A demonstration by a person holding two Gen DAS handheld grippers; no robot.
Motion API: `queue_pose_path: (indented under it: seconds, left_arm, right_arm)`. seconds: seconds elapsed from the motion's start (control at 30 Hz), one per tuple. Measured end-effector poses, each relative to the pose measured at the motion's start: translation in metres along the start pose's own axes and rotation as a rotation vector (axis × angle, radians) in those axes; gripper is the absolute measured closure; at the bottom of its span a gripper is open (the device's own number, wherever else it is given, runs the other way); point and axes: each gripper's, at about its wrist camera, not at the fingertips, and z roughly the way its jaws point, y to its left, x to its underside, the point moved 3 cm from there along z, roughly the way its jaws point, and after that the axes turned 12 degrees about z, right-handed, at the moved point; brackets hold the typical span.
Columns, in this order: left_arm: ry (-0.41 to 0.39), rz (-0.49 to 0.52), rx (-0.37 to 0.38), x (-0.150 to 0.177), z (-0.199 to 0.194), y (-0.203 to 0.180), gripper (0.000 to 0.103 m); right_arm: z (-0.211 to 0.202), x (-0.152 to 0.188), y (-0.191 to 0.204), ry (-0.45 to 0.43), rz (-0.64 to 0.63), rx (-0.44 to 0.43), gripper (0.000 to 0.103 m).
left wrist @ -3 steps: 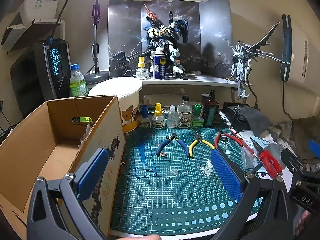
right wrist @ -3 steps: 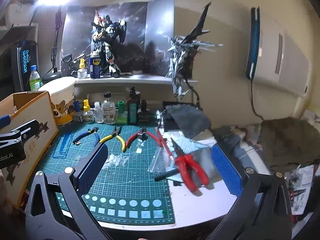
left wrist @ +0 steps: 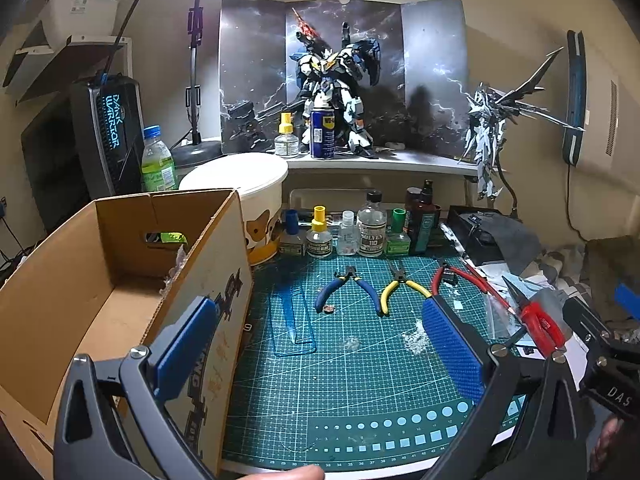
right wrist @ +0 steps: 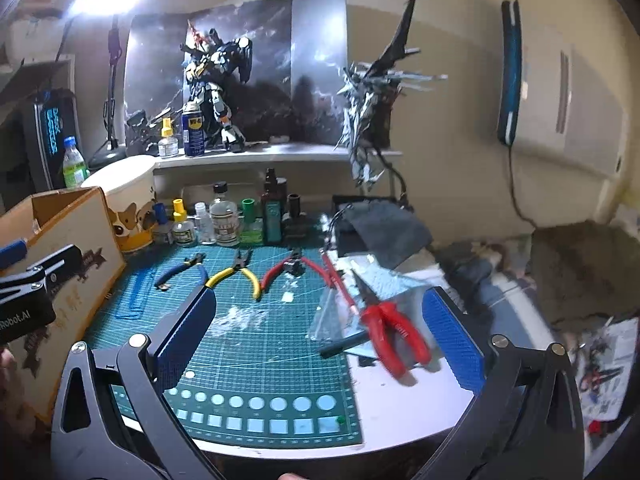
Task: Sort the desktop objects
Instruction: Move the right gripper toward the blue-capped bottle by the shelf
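Nothing had visibly shifted since the frame a moment before; tools and both grippers sat as they had.

Three pairs of pliers lay in a row on the cutting mat [left wrist: 360, 384] toward the back of the worktop: blue pliers [left wrist: 347, 285], yellow pliers [left wrist: 400, 286] and red cutters [left wrist: 448, 276]. Red pliers [right wrist: 394, 330] lay apart from them, off the mat's right edge, on a clear bag [right wrist: 340, 316], and looked blurred in the right wrist view. A blue plastic frame [left wrist: 292, 322] lay flat near the mat's left edge.

The left gripper [left wrist: 320, 344] hung above the mat's front, fingers [left wrist: 452, 352] spread wide, holding and touching nothing. The right gripper [right wrist: 320, 340] hung over the mat's right front corner, its fingers [right wrist: 452, 340] equally wide and empty, the red pliers between them in view but below.

An open cardboard box [left wrist: 120, 280] stood at the worktop's left edge, against the mat. A row of bottles [left wrist: 352, 232] lined the mat's back edge, beside a white tub [left wrist: 248, 192].
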Motion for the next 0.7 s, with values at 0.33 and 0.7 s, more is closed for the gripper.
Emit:
queue_pose_path:
  seconds: [0.33,0.7]
  left_arm:
    - [0.003,-0.009,0.012,0.001,-0.002,0.002,0.000]
    - [-0.020,-0.015,-0.009,-0.003,-0.018,0.015,0.000]
  right_arm:
    - [-0.006,0.001,0.008,-0.058,0.015,-0.108,0.000]
    - [0.037,0.008,0.018,-0.005,-0.035,-0.296,0.003]
